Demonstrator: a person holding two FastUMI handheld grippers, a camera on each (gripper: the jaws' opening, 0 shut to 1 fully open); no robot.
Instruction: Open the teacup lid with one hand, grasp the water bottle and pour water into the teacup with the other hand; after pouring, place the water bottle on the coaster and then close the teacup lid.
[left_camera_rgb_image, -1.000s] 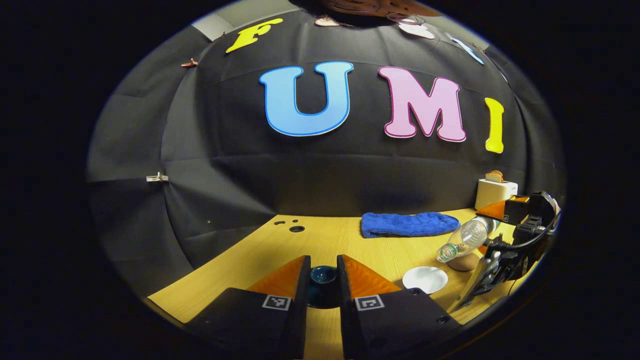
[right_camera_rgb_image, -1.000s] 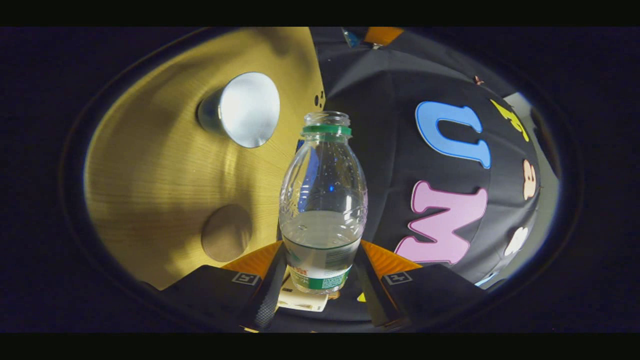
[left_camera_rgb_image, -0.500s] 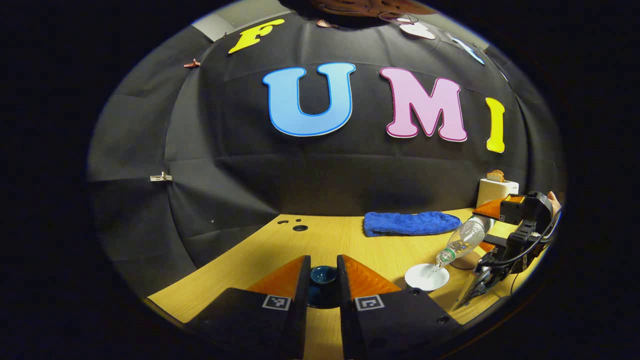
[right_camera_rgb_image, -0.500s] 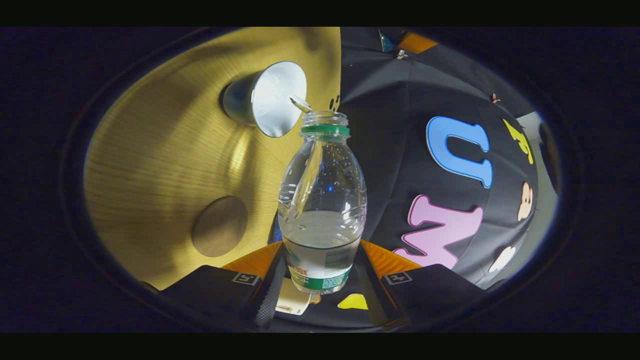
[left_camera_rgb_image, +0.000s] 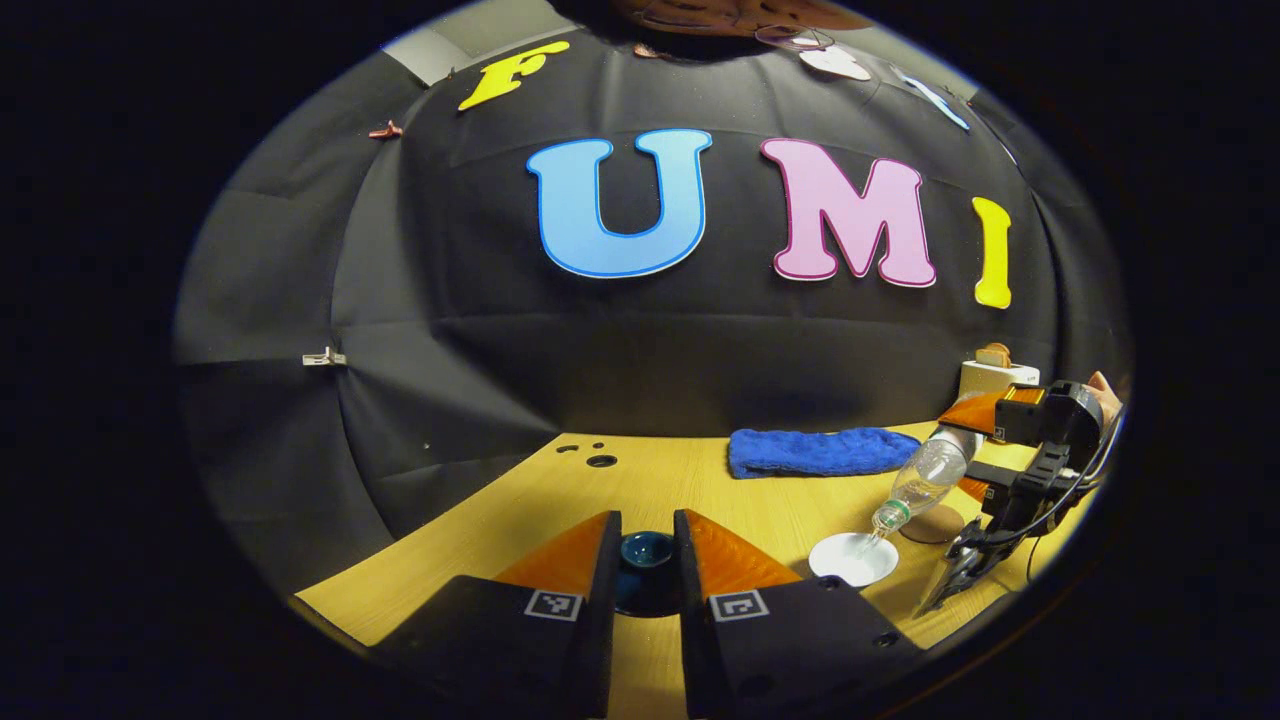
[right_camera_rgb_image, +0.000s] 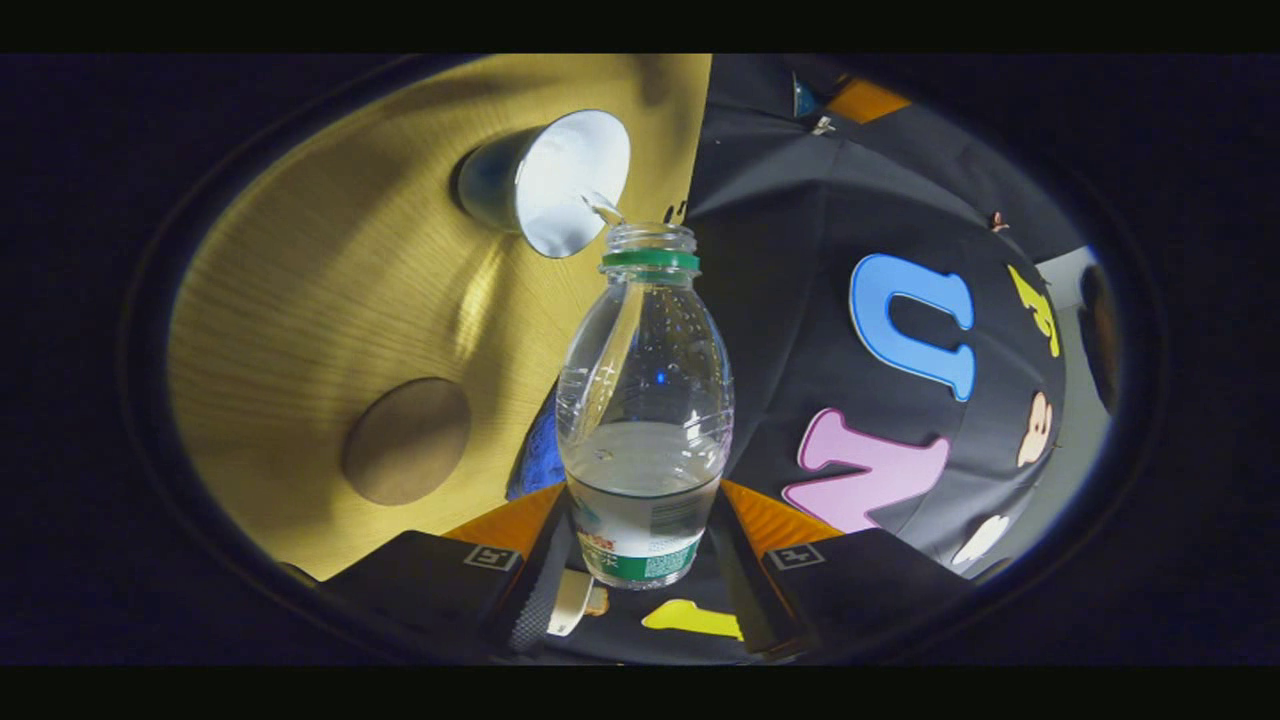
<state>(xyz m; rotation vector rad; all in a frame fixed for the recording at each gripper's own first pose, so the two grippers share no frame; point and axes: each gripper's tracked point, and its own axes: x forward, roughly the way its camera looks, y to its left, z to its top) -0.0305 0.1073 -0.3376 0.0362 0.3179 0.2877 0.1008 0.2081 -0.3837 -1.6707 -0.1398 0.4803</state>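
Water is flowing now; a second ago the water bottle was tilted short of the teacup with nothing leaving its mouth, and now a thin stream runs from the neck into the cup's white interior; the bottle's mouth has drawn in over the rim, so the pour is properly under way.

The right gripper is clenched on the bottle's lower body, both fingers pressing its sides; from the left gripper view the bottle slopes mouth-down toward the teacup, which stands on the near right part of the wooden table; the right gripper holds it from the far right.

The left gripper stays clamped on the dark blue teacup lid, held low over the table to the left of the cup, well apart from it; that keeps the opening free.

The round brown coaster lies bare beside the cup, just right of it in the left gripper view; a blue towel lies at the far side.

By my reckoning, uprighting the bottle, setting it on the coaster and re-lidding the cup remain.
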